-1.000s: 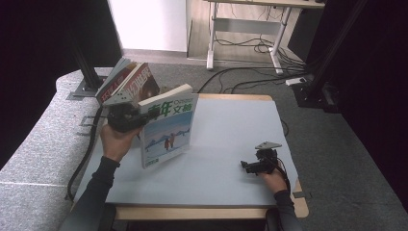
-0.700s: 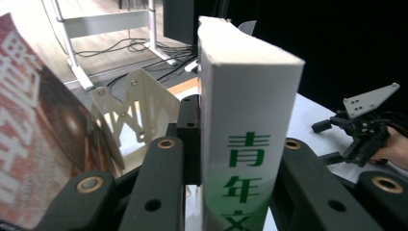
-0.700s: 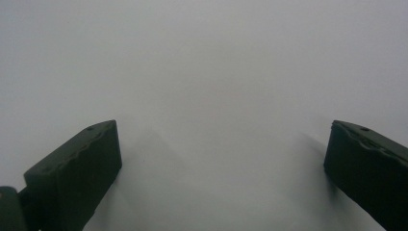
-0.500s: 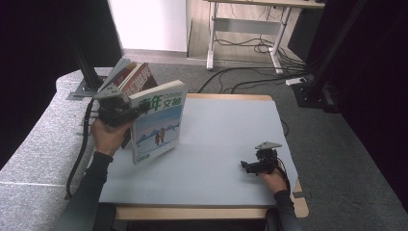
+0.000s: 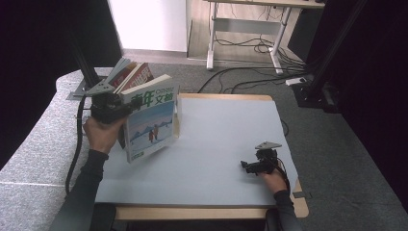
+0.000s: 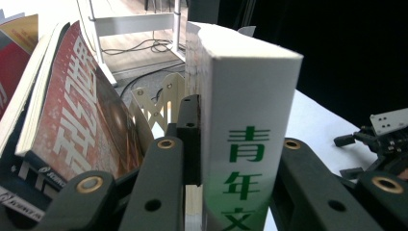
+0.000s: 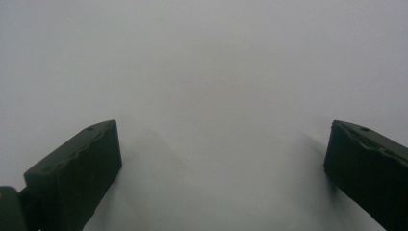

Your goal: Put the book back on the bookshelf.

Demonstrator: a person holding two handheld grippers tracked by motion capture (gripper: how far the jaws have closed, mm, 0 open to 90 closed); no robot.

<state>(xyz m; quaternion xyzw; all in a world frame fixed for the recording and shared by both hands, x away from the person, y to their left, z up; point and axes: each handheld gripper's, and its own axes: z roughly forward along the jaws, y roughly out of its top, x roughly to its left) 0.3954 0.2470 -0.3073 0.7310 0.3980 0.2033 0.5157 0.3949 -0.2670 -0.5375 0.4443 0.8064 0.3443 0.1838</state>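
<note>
High view: left gripper [image 5: 114,107] is clamped on a thick white-spined book [image 5: 151,120], blue snow-scene cover, held upright & tilted off the table [image 5: 226,139], just in front of the cream book rack [image 6: 159,103] at the table's far-left corner. Red magazine [image 6: 82,101] leans in the rack, just beside the book. Right gripper [image 5: 255,166] w/ jaws apart, nothing between, rests well away from the rack, near edge. Step looks like shelving; next move prob needs the spine lined up w/ a free slot, then lowered in w/o knocking the magazine
</note>
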